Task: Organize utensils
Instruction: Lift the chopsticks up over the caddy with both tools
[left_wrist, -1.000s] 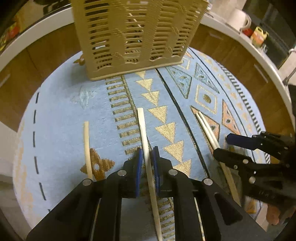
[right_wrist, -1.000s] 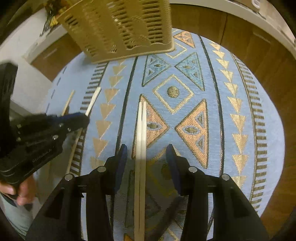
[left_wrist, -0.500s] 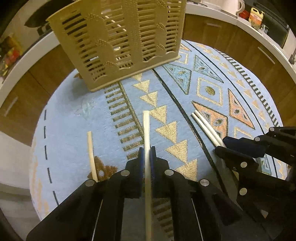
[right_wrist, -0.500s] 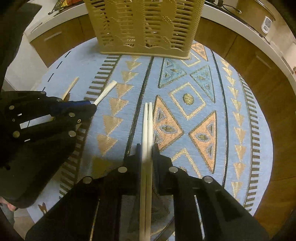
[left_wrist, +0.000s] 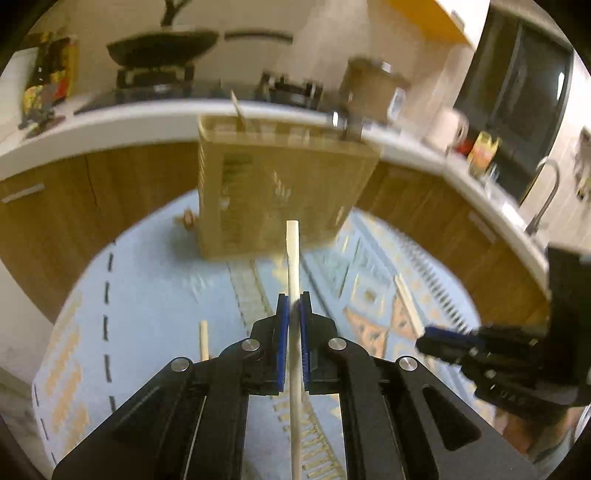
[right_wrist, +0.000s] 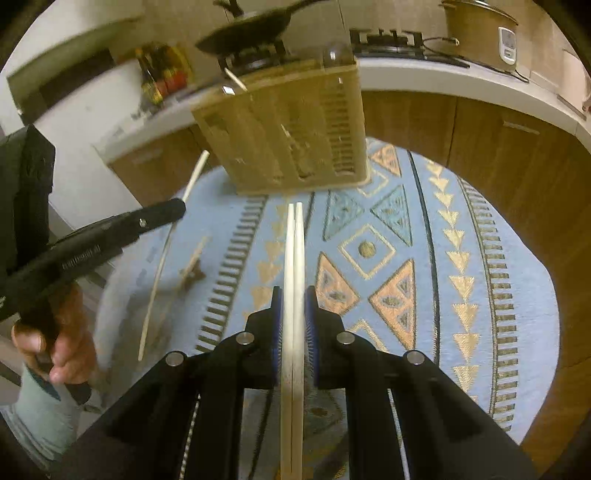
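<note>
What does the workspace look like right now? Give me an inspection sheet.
Surface: round table under a blue patterned cloth.
Job's things: slotted utensil basket upright at the far side; one chopstick lying on the cloth.
Clutter: nothing seen.
Grippers: left gripper shut on a single chopstick; right gripper shut on a chopstick pair.
Cables: nothing seen.
Surroundings: kitchen counter with stove and pan.

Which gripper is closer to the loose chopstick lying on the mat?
Left. The left gripper, clamping the held chopstick, is just right of the loose chopstick. The right gripper, clamping a pair, is farther off to the right.
</note>
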